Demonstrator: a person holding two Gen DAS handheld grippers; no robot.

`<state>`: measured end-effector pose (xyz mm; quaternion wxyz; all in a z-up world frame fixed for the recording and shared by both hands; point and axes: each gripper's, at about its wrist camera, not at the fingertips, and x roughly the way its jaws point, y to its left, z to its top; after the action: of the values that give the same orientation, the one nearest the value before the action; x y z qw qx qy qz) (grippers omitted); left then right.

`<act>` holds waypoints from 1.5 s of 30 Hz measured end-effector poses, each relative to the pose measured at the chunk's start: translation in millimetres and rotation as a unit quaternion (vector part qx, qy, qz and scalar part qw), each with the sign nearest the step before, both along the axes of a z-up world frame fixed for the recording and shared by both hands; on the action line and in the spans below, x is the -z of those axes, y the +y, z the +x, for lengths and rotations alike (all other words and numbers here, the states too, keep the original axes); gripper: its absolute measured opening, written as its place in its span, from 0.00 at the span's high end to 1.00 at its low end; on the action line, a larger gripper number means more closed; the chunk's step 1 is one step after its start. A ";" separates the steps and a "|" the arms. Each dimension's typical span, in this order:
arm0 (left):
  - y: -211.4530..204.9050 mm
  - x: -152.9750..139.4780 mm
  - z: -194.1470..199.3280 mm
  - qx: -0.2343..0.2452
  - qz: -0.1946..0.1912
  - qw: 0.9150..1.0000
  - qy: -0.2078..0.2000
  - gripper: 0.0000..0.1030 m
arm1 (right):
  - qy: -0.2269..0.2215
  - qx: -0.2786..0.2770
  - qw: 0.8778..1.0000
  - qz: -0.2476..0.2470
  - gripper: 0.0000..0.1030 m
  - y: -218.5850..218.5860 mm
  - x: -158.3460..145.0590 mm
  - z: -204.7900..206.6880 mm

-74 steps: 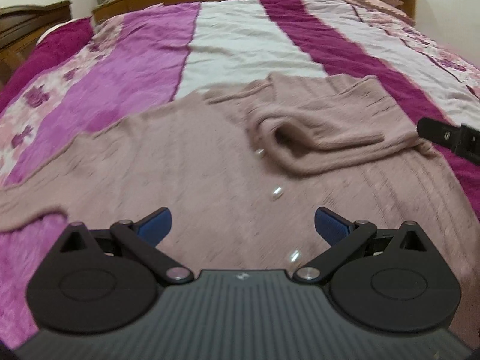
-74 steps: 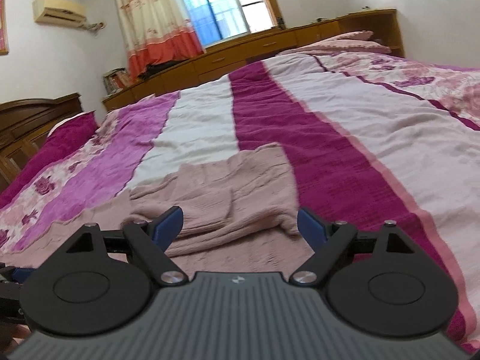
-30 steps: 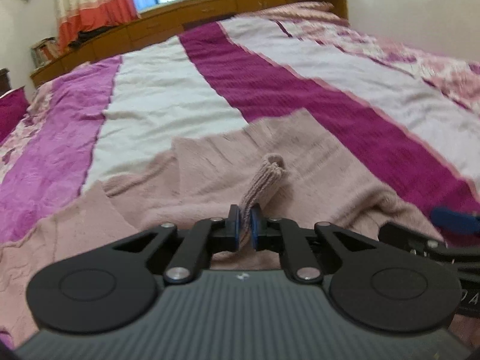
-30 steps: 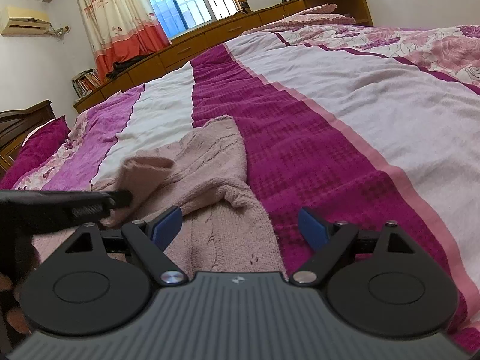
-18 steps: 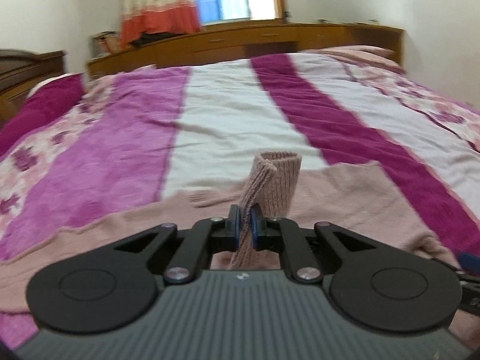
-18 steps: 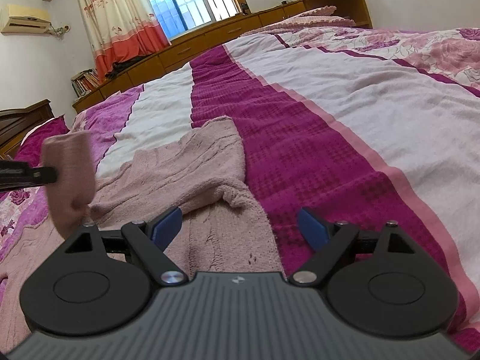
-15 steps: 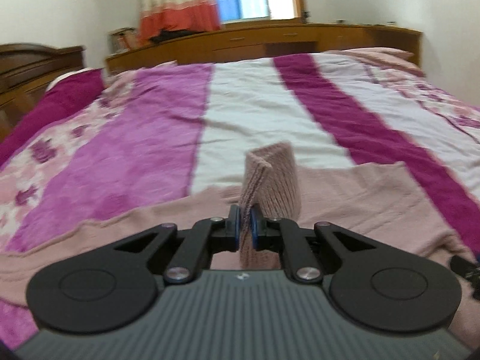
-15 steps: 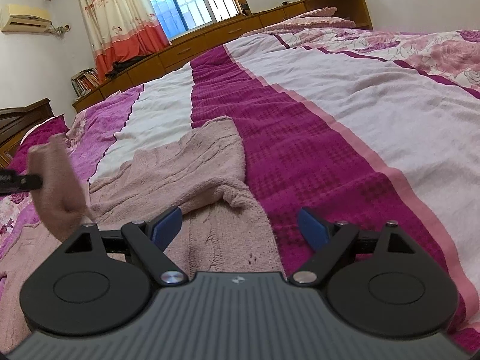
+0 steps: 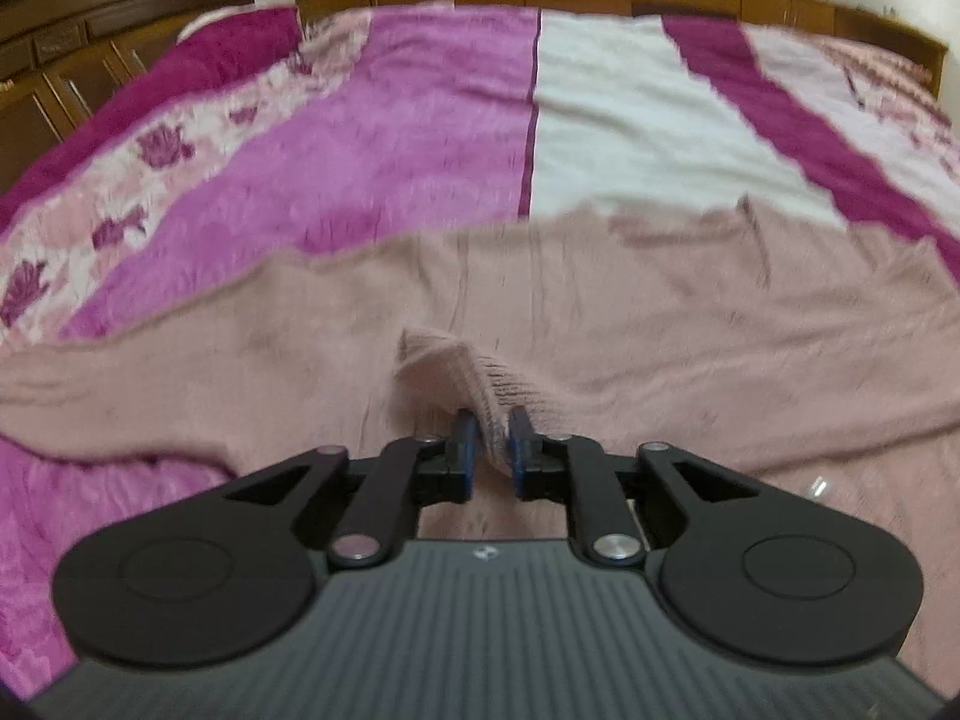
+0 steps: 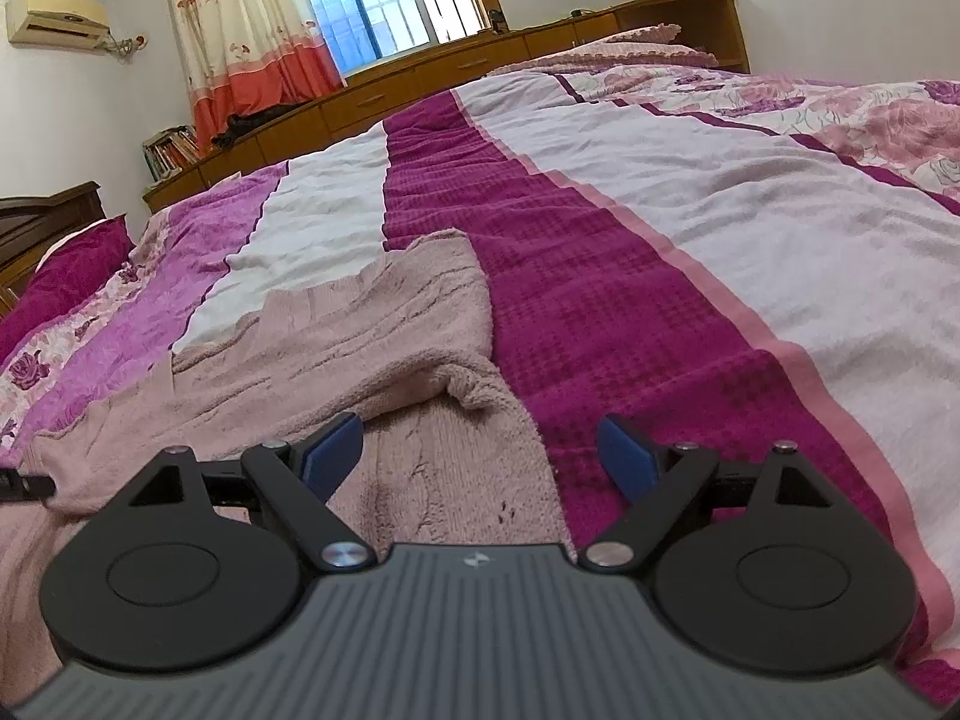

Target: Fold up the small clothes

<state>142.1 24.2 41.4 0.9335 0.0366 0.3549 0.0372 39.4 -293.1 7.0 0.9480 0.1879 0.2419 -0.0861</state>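
A dusty-pink knit sweater (image 9: 660, 312) lies spread across the striped bed. My left gripper (image 9: 491, 447) is shut on the ribbed cuff of a sleeve (image 9: 456, 372) and holds it low over the sweater's body. The sleeve runs off to the right, laid across the body. In the right wrist view the sweater (image 10: 336, 348) lies ahead and to the left. My right gripper (image 10: 480, 450) is open and empty, just above the sweater's right edge. The tip of the left gripper (image 10: 24, 487) shows at the far left of that view.
The bed cover (image 10: 600, 276) has magenta, white and floral stripes. A dark wooden headboard (image 9: 90, 6) stands at the left. A wooden drawer unit (image 10: 480, 72) runs along the far side under the window. Pillows (image 10: 636, 48) lie at the far right.
My left gripper has carried the sleeve cuff leftwards across the sweater and lowered it from held up to near the sweater's body. My right gripper has stayed open and nearly still.
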 end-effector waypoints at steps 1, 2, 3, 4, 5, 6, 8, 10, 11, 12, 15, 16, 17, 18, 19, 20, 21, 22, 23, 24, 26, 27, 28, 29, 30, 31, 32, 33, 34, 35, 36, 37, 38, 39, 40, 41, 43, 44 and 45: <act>2.7 4.2 0.5 -0.005 0.000 1.000 0.005 0.72 | 0.000 -0.001 1.000 -0.001 0.12 0.4 -0.2 -0.3; 6.0 6.7 -0.9 -0.011 -0.003 1.000 0.004 0.69 | 0.000 -0.001 1.000 -0.003 0.12 1.0 -0.1 -0.5; 9.4 8.3 -3.8 -0.017 -0.006 1.000 0.000 0.61 | -0.001 -0.001 1.000 -0.004 0.12 1.3 -0.1 -0.4; 13.1 8.3 -5.9 -0.022 -0.011 1.000 -0.003 0.54 | -0.001 -0.002 1.000 -0.005 0.12 1.8 0.0 -0.7; 18.6 7.6 -7.9 -0.027 -0.019 0.999 -0.004 0.53 | -0.001 -0.002 1.000 -0.006 0.12 2.1 0.1 -0.6; 22.3 6.3 -9.8 -0.030 -0.029 0.999 -0.004 0.51 | -0.001 -0.002 1.000 -0.007 0.12 2.6 0.1 -0.5; 33.6 3.0 -13.5 -0.035 -0.056 0.998 -0.003 0.51 | 0.000 -0.003 1.000 -0.011 0.12 3.8 -0.2 -0.6; 42.4 -1.7 -16.3 -0.041 -0.075 0.996 -0.007 0.51 | -0.004 -0.004 1.000 -0.010 0.12 4.8 -2.5 -2.5; 48.1 -3.6 -17.5 -0.044 -0.084 0.995 -0.011 0.51 | -0.009 -0.003 1.000 -0.009 0.12 5.3 -4.0 -4.7; 51.0 -5.2 -16.6 -0.046 -0.089 0.995 -0.013 0.51 | -0.019 -0.005 1.000 -0.005 0.12 5.9 -7.0 -7.6; 58.1 -6.5 -8.1 -0.047 -0.093 0.995 -0.010 0.51 | -0.045 -0.028 0.998 0.022 0.12 8.2 -15.4 -12.7; 59.5 -5.6 -3.8 -0.044 -0.094 0.995 -0.007 0.51 | -0.053 -0.043 0.997 0.039 0.12 8.0 -17.3 -12.4; 60.7 -4.1 0.7 -0.040 -0.097 0.995 -0.004 0.51 | -0.057 -0.057 0.995 0.058 0.12 7.3 -18.3 -11.3; 61.6 -2.0 5.7 -0.037 -0.098 0.994 0.000 0.51 | -0.060 -0.072 0.992 0.082 0.12 6.2 -18.3 -8.5; 62.4 0.3 10.5 -0.036 -0.100 0.994 0.005 0.51 | -0.060 -0.078 0.990 0.098 0.12 6.2 -18.7 -5.1; 63.0 2.6 15.8 -0.034 -0.103 0.994 0.010 0.51 | -0.060 -0.082 0.989 0.108 0.12 7.0 -19.1 -2.6; 64.3 4.8 19.8 -0.034 -0.106 0.994 0.012 0.51 | -0.061 -0.089 0.987 0.116 0.12 6.7 -19.2 1.2; 65.5 6.3 23.6 -0.034 -0.112 0.993 0.014 0.51 | -0.062 -0.094 0.986 0.120 0.12 6.7 -19.6 5.2; 66.8 7.6 26.8 -0.034 -0.119 0.992 0.016 0.51 | -0.062 -0.096 0.986 0.121 0.12 7.3 -20.1 8.3; 68.4 8.4 30.9 -0.033 -0.128 0.991 0.018 0.51 | -0.057 -0.098 0.986 0.124 0.12 6.8 -19.7 13.9; 69.4 8.0 35.5 -0.030 -0.137 0.990 0.015 0.51 | -0.049 -0.093 0.986 0.130 0.12 5.2 -16.8 21.9; 68.9 7.5 37.6 -0.025 -0.139 0.990 0.012 0.51 | -0.044 -0.089 0.986 0.132 0.12 5.0 -14.9 25.5; 68.0 7.3 39.4 -0.019 -0.140 0.990 0.010 0.51 | -0.040 -0.084 0.987 0.133 0.12 4.8 -13.1 28.2; 67.2 7.6 41.1 -0.013 -0.140 0.990 0.008 0.51 | -0.035 -0.080 0.987 0.131 0.12 4.9 -11.3 30.7; 66.2 8.2 42.7 -0.007 -0.140 0.990 0.009 0.51 | -0.031 -0.077 0.988 0.129 0.12 4.8 -9.3 32.3; 65.1 9.4 43.8 -0.004 -0.137 0.991 0.008 0.52 | -0.029 -0.075 0.989 0.125 0.12 5.1 -7.1 34.2; 63.8 11.0 44.7 0.000 -0.132 0.991 0.007 0.52 | -0.029 -0.074 0.989 0.122 0.12 5.1 -6.0 34.0; 62.3 12.4 45.7 0.004 -0.127 0.992 0.007 0.53 | -0.030 -0.074 0.990 0.117 0.12 5.3 -5.4 34.6; 60.8 13.4 45.5 0.010 -0.123 0.992 0.004 0.73 | -0.030 -0.074 0.990 0.112 0.12 5.0 -4.9 34.7; 59.5 13.9 45.4 0.018 -0.120 0.993 0.002 0.83 | -0.031 -0.073 0.991 0.108 0.12 5.1 -4.5 35.4; 58.3 13.5 45.7 0.026 -0.123 0.992 0.001 0.88 | -0.032 -0.070 0.992 0.102 0.12 5.5 -4.4 36.1; 57.1 11.9 45.2 0.028 -0.122 0.992 -0.005 0.89 | -0.033 -0.066 0.992 0.097 0.12 5.4 -4.4 36.6; 55.7 9.2 44.7 0.032 -0.117 0.993 -0.015 0.89 | -0.036 -0.064 0.993 0.094 0.12 5.8 -4.4 36.3; 54.0 5.8 44.9 0.035 -0.110 0.993 -0.025 0.89 | -0.037 -0.063 0.993 0.090 0.12 6.5 -3.8 36.3; 52.9 2.7 45.8 0.035 -0.106 0.993 -0.034 0.89 | -0.038 -0.062 0.994 0.087 0.12 6.9 -3.6 35.7; 52.4 -0.4 47.9 0.032 -0.104 0.993 -0.041 0.89 | -0.039 -0.061 0.994 0.083 0.12 7.9 -3.4 35.1; 51.9 -3.1 53.8 0.028 -0.102 0.993 -0.043 0.89 | -0.037 -0.064 0.995 0.072 0.12 10.6 -2.7 35.2; 51.0 -2.2 57.1 0.027 -0.095 0.994 -0.041 0.89 | -0.035 -0.066 0.995 0.068 0.12 11.6 -2.9 35.2; 50.2 -0.1 59.7 0.027 -0.088 0.995 -0.035 0.89 | -0.034 -0.067 0.995 0.065 0.12 12.7 -3.0 34.2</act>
<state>201.8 74.4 41.4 0.9454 -0.0377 0.3231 -0.0180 73.6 -280.4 10.1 0.9451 0.2350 0.2271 0.0002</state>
